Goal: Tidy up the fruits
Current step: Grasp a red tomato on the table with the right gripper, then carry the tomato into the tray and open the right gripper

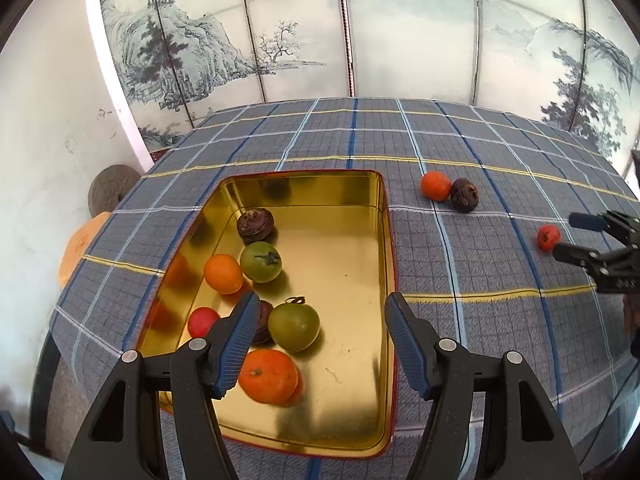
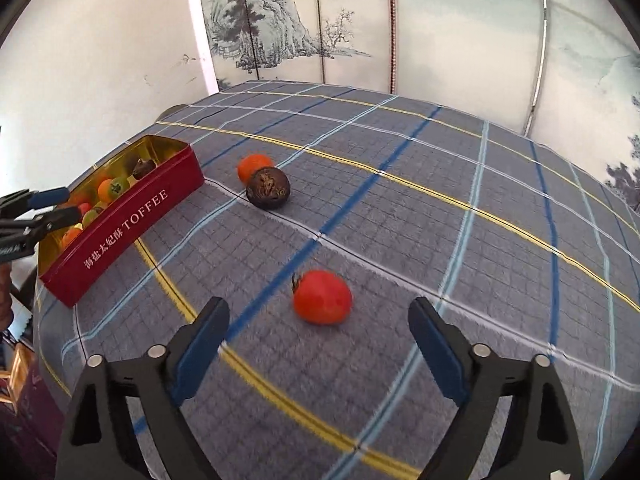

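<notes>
Here the right hand-held gripper gapes wide just short of the red tomato on the desk, apparently lined up to grasp it, while the left hand-held gripper, also spread and empty, hovers above the fruit-filled toffee tin.

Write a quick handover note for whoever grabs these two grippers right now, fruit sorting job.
Left gripper: open, empty, over the toffee tin.
Right gripper: open, empty, lined up on the red tomato on the plaid tablecloth.
Done: several fruits lie in the tin, among them a green tomato and a large orange.
Left: red tomato, small orange and the dark brown fruit touching it, all on the cloth.
</notes>
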Motion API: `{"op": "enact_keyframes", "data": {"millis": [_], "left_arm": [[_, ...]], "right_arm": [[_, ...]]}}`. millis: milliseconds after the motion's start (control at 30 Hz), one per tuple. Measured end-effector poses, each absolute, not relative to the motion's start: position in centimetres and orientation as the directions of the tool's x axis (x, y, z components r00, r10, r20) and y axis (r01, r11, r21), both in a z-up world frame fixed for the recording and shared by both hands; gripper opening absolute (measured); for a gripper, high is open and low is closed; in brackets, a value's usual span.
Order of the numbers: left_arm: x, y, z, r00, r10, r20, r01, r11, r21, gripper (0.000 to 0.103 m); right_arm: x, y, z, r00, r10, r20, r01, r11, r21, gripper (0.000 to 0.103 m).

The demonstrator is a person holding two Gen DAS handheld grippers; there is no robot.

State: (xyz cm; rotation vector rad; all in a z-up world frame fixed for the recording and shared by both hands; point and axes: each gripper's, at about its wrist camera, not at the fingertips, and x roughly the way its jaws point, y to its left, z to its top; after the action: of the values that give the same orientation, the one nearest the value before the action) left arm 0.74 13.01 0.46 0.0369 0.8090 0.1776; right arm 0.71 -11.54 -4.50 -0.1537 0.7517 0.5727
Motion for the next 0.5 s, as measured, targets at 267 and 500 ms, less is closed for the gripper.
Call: {"op": "enact_keyframes", "data": {"millis": [267, 500], "left_arm": [[0.1, 13.6, 0.9, 0.682, 0.168, -0.712, -0.148, 0.985, 0.091, 0.066], [-0.9, 15.0, 1.1, 0.676, 0.169, -0.718, -0.174, 0.982, 0.068, 0.066]], "right_arm": [[2.6, -10.0, -5.7, 0.546, 0.398, -0.737, -0.566, 0.824, 0.026, 0.06], [2.1, -9.5, -4.2, 0.526, 0.444, -0.725, -0.564, 0.82, 0.093, 0.031]]}}
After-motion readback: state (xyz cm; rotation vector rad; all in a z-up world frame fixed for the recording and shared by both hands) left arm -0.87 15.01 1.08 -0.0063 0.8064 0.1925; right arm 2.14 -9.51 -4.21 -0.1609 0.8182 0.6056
